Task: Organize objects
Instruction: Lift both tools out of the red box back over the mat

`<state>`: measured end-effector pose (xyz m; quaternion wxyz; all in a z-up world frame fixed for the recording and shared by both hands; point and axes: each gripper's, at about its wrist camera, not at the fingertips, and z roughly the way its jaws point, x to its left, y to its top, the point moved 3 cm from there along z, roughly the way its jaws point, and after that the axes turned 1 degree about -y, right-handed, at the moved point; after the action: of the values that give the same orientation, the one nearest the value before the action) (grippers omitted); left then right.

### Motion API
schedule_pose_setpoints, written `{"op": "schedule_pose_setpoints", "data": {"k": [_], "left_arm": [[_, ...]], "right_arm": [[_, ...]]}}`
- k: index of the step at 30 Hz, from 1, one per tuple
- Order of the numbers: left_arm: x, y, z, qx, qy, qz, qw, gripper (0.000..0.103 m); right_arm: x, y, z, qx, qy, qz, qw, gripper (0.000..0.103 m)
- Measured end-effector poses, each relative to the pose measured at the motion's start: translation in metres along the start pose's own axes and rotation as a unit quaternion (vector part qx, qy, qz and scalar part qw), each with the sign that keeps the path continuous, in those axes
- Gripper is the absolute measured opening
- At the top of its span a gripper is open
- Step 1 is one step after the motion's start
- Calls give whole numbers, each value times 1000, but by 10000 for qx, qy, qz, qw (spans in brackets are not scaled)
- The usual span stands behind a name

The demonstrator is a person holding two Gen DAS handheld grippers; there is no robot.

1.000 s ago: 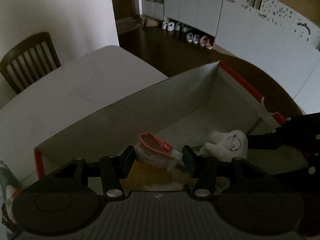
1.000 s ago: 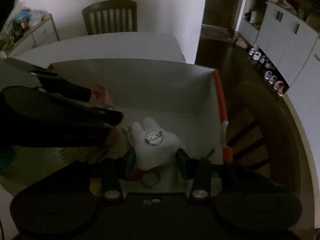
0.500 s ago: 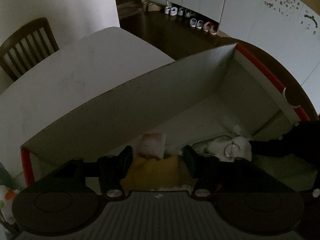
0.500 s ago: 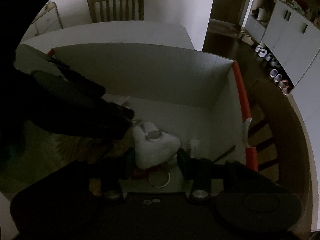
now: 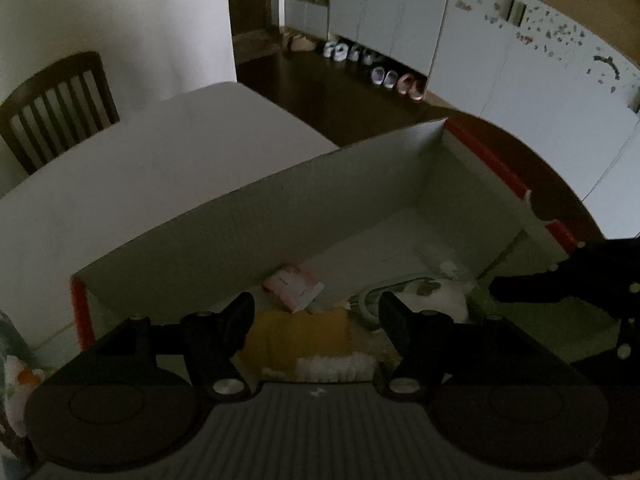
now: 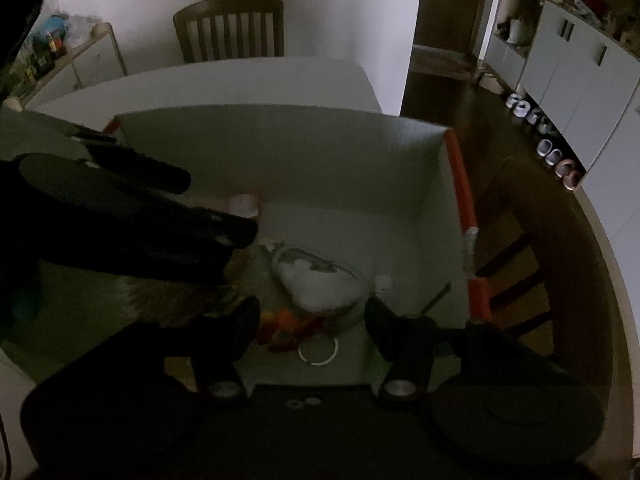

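Observation:
An open cardboard box [image 5: 280, 220] with white walls and orange edges stands on the table. A pink packet [image 5: 294, 290] lies loose on its floor, beyond a yellow item [image 5: 298, 336]. My left gripper [image 5: 316, 316] hangs above them, jaws opening, nothing between the fingers. A white plush rabbit [image 6: 320, 284] lies in the box [image 6: 280, 152]. My right gripper [image 6: 314, 320] is just above it, jaws opening, pads clear of the plush. The left gripper [image 6: 160, 220] shows dark at the left of the right wrist view. The pink packet [image 6: 244, 202] peeks out behind it.
A white ring [image 6: 318, 352], red-orange bits [image 6: 284, 328] and a small white bottle [image 6: 382, 284] lie in the box. The white table [image 5: 160, 168] stretches beyond it, with a wooden chair [image 6: 232, 28] at the far side and another chair [image 6: 540, 240] to the right.
Both grippers' jaws have spread. The left let go of the pink packet, which now lies on the box floor. The right let go of the white plush, which now lies in the box.

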<state>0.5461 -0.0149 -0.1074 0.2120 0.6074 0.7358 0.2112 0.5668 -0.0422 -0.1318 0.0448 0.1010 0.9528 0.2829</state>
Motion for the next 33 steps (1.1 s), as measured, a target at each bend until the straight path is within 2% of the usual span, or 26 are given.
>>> {"op": "schedule_pose_setpoints", "data": {"k": [11, 25, 26, 29, 31, 33], "left_arm": [[9, -9, -47, -483, -109, -229, 9985, 68], [25, -46, -112, -858, -258, -355, 9953, 68], [28, -50, -116, -869, -259, -368, 9952, 69], [38, -62, -126, -905, -251, -370, 9949, 82], [44, -69, -132, -918, -208, -346, 9950, 82], [52, -75, -137, -902, -148, -362, 9952, 84]], "right_arm": [[1, 3, -39, -337, 94, 148, 9993, 60], [31, -1, -75, -624, 154, 294, 9975, 62], [35, -2, -76, -622, 153, 311, 9975, 63], [45, -5, -78, -616, 184, 380, 9972, 64], [52, -6, -80, -597, 254, 442, 9969, 71], [59, -8, -81, -605, 322, 516, 9963, 72]]}}
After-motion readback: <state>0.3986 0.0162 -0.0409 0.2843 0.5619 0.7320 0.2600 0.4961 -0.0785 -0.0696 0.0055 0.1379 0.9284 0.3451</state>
